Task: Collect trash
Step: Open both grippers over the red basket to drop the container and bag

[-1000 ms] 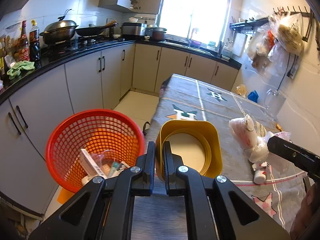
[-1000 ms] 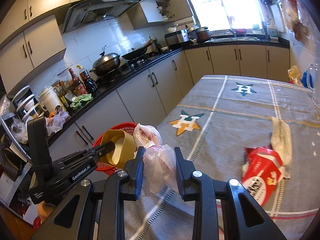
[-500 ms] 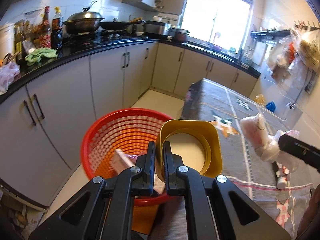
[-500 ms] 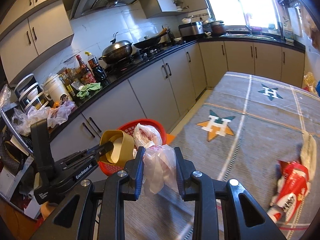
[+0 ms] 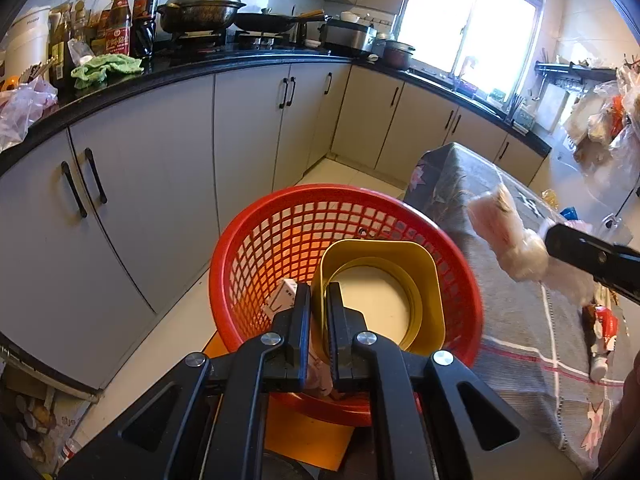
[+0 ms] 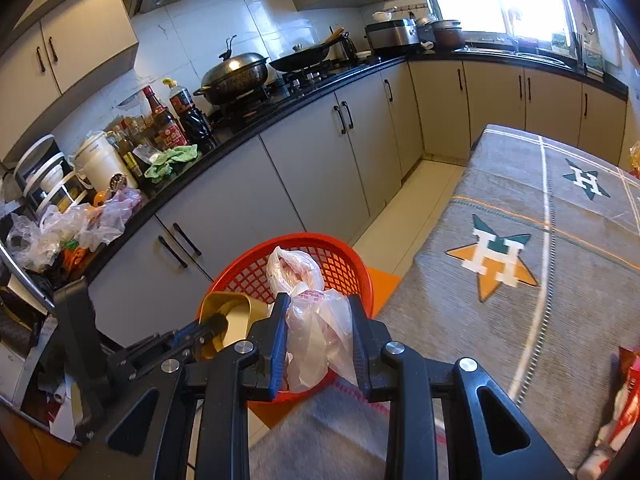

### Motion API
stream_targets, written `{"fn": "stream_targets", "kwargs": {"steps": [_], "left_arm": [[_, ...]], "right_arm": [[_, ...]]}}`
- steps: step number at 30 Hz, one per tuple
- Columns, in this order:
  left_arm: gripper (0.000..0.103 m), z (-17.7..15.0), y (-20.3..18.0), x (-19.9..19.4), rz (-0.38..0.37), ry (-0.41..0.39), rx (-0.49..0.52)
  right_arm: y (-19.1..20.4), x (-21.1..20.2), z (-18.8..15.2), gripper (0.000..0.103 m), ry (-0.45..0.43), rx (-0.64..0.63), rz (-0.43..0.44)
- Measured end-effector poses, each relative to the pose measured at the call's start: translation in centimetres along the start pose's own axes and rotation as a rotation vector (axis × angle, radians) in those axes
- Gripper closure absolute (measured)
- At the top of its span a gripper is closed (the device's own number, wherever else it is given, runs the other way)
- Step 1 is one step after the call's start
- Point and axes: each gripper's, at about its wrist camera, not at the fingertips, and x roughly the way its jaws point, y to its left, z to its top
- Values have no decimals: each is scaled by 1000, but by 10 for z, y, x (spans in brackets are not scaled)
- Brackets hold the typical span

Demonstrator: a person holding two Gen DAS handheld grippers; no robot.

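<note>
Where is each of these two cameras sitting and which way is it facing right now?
Left wrist: on the left gripper, looking down along its fingers, shut on the yellow container's wall, into the red basket; the right gripper's tip with the plastic bag shows at right.
Right wrist: on the right gripper, facing the cabinets and basket, clamping the bag; the left gripper shows at lower left.
Shared: basket, container, bag, stove counter, table.
</note>
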Motion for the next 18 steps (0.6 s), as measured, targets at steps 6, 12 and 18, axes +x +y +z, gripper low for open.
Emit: {"fn": "stream_targets", "kwargs": {"steps": [6,12,18], "left_arm": [[96,0,6,8,12,15,-8],[86,1,9,9,14,13,-25],[65,1,2,-4,43,-31,-18]], "right_arm": [[3,26,7,71,22,20,11],[3,42,12,65,22,49,19],[-3,30,9,64,14,49,22]]}}
